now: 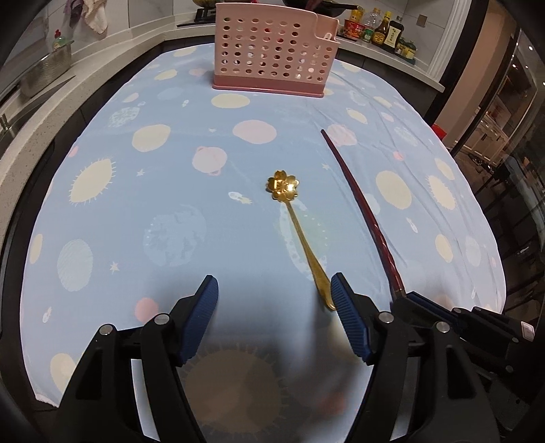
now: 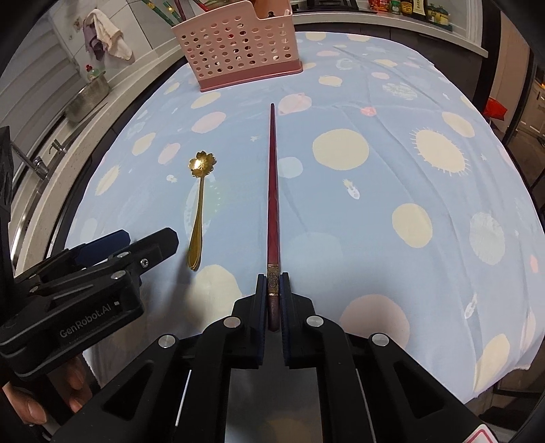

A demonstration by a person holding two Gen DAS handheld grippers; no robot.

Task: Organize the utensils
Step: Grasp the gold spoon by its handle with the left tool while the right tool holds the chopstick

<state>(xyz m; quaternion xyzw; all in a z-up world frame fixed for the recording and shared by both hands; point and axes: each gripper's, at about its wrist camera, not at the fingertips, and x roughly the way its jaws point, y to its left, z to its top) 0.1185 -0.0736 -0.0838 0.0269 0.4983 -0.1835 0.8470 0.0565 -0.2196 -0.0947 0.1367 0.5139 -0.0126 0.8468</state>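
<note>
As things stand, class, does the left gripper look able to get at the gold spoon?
Probably yes. The left gripper is open, the gold spoon lies bare on the tablecloth with its handle end beside one of the fingers, and nothing lies between them.

the top of the pink perforated utensil holder (image 1: 272,51) is cut off by the upper edge of the left wrist view, and what stands inside it shows only as blurred shapes through the holes. the back end of the dark red chopstick (image 2: 272,191) vanishes between the pads of the right gripper (image 2: 273,277). the labels on the sauce bottles (image 1: 385,29) on the far counter are too small to read. the hand (image 2: 37,402) under the left gripper (image 2: 136,243) is mostly hidden, cut off at the lower left edge.
</note>
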